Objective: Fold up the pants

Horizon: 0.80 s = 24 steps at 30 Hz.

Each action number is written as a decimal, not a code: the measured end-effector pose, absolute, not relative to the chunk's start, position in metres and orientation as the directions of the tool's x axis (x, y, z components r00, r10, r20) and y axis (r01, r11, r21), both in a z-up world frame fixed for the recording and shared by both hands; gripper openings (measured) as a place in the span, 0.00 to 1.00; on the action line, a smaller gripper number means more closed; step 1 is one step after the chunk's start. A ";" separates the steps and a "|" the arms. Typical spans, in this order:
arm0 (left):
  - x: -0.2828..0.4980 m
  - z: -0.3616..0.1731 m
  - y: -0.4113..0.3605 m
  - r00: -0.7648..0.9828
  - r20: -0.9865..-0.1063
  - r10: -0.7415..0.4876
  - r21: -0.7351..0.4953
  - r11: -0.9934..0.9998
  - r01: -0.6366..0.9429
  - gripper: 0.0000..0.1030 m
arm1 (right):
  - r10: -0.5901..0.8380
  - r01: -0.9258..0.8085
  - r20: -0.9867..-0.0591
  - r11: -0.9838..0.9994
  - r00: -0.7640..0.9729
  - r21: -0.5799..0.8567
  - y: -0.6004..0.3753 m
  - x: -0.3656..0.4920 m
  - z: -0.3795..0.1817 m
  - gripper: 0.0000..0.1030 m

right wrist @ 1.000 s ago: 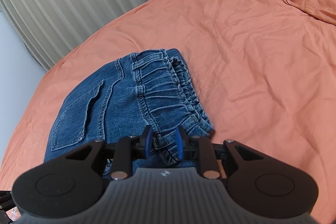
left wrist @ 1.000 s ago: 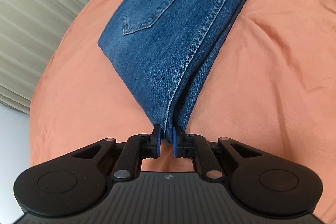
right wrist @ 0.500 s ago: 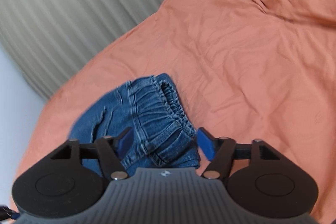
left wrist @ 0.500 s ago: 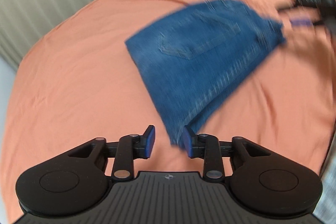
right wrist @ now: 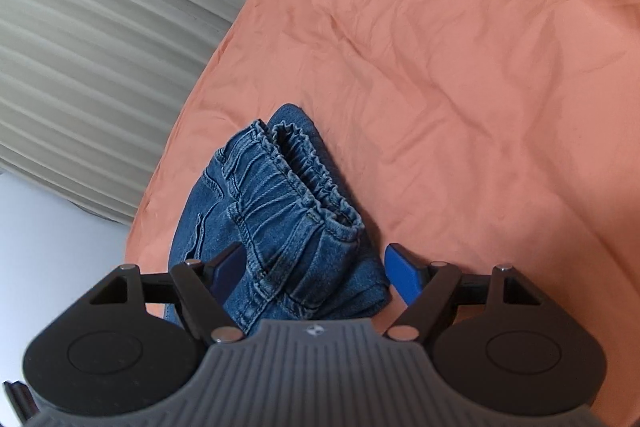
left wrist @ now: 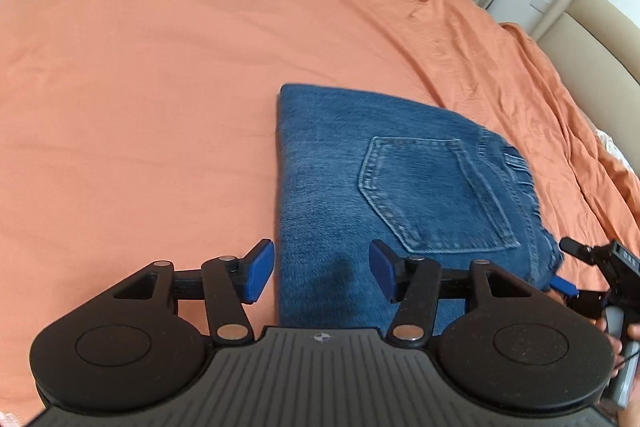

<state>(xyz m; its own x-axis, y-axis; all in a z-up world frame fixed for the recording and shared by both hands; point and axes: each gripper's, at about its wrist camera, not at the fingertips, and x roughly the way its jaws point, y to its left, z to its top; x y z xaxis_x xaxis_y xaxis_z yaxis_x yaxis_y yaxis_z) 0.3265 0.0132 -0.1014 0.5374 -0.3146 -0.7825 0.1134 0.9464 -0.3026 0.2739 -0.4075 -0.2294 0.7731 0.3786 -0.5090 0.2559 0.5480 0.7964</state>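
The blue denim pants (left wrist: 400,187) lie folded in a compact rectangle on the orange bedsheet (left wrist: 140,87), back pocket facing up. My left gripper (left wrist: 322,275) is open and empty, just above the folded near edge of the pants. My right gripper (right wrist: 316,275) is open and empty above the elastic waistband end of the pants (right wrist: 288,207). The right gripper also shows at the right edge of the left wrist view (left wrist: 592,279), beside the waistband.
The orange sheet covers the whole bed, wrinkled and bunched toward the headboard (left wrist: 592,15). Beige curtains (right wrist: 88,27) hang beyond the bed's far edge. A pale floor or wall (right wrist: 48,223) shows past the bed edge.
Both grippers have let go of the pants and opened wide. Both have pulled back and lifted; the left view has swung round so the pants now lie flat ahead.
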 end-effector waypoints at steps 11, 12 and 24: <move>0.374 -0.132 0.025 0.497 -0.791 -0.358 -0.368 0.926 0.082 0.68 | 0.410 0.277 -0.521 0.520 0.749 0.808 -0.406 0.304 -0.248 0.69; 0.378 -0.135 0.026 0.493 -0.789 -0.367 -0.376 0.923 0.084 0.69 | 0.411 0.275 -0.520 0.522 0.749 0.808 -0.406 0.305 -0.249 0.69; 0.403 -0.164 0.037 0.506 -0.713 -0.485 -0.514 0.853 0.093 0.73 | 0.412 0.246 -0.515 0.549 0.752 0.799 -0.400 0.318 -0.253 0.60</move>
<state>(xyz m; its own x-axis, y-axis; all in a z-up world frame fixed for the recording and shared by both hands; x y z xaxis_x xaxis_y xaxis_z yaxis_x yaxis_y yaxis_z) 0.4033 0.0372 -0.1637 0.5062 -0.4850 -0.7131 0.0931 0.8528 -0.5139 0.3183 -0.4002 -0.2531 0.7522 0.4116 -0.5146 0.2456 0.5495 0.7986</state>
